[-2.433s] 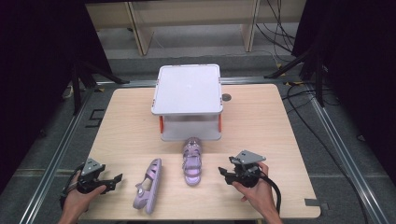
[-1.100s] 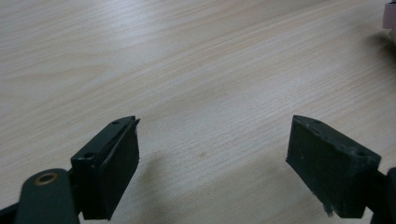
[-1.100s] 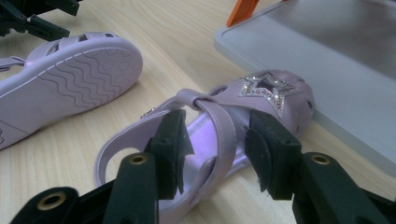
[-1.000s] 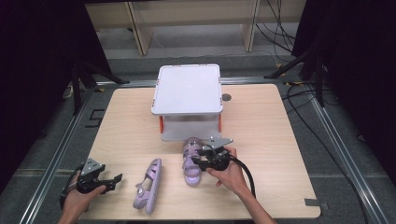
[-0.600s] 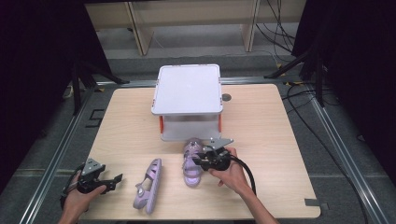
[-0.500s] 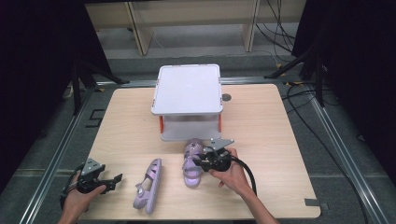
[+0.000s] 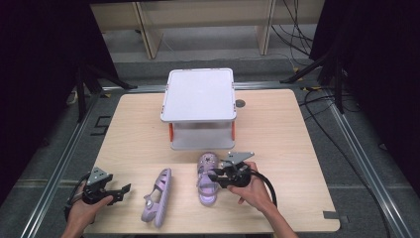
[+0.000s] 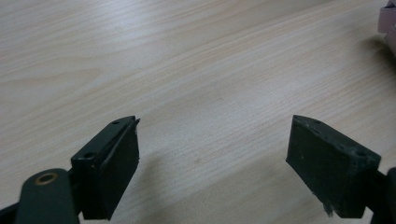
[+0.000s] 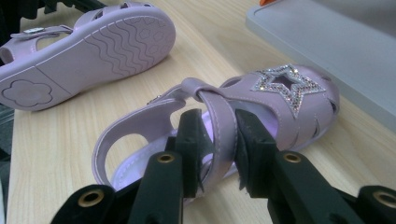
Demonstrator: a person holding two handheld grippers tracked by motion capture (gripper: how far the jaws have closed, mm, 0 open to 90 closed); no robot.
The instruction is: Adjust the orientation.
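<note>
On counter (image 7: 277,129): right gripper (image 9: 219,140) jaws just closed, clamping strap of star sandal (image 9: 280,100); left gripper (image 8: 212,154) wide, holding nothing.

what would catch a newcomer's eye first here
The lilac strappy sandal with a glittery star near the table's front middle stands out, its strap pinched in the right tool. Its twin lilac sandal lies on its side to the left, and a white lidded plastic box sits behind.

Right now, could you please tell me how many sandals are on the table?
2: one sandal upright below the box, its strap in the right tool; the other sandal on its side, left of it.
</note>
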